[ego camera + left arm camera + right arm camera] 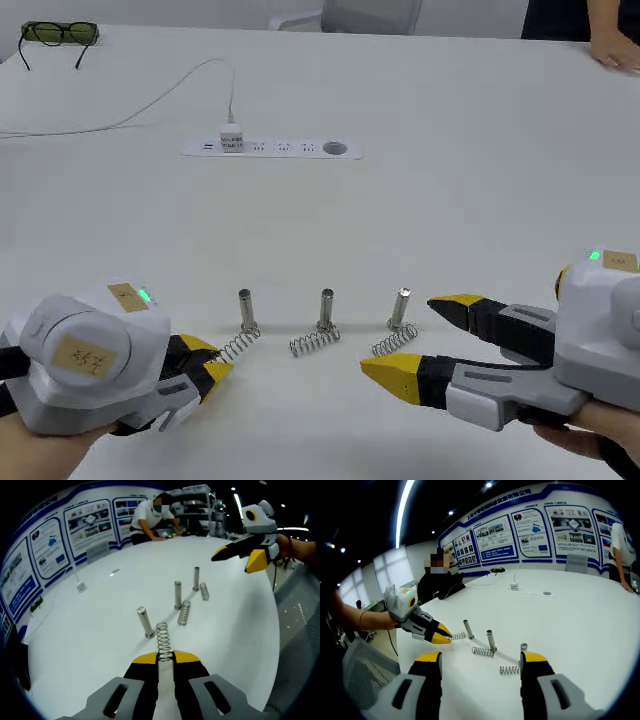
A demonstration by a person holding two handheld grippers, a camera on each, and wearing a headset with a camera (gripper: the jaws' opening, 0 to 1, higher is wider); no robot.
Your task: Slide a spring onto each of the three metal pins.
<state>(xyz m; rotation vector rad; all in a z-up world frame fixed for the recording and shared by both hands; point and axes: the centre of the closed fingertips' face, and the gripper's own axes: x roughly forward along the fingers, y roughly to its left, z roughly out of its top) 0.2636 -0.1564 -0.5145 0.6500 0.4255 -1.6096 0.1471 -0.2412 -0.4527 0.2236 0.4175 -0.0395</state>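
Observation:
Three short metal pins stand upright in a row on the white table: left [246, 310], middle [326, 308], right [401, 307]. A spring lies flat in front of each: left spring [238, 346], middle spring [314, 342], right spring [394, 344]. My left gripper [213, 366] is shut on the near end of the left spring [163, 637], which rests on the table beside the left pin [145, 621]. My right gripper [418, 338] is wide open, its jaws either side of the right spring [510, 670] and right pin [523, 647], touching neither.
A white power strip [272, 149] with a plugged-in cable lies across the middle of the table. Dark glasses [58, 36] sit at the far left corner. A person's hand [615, 48] rests at the far right edge. A seated person [439, 577] faces the table.

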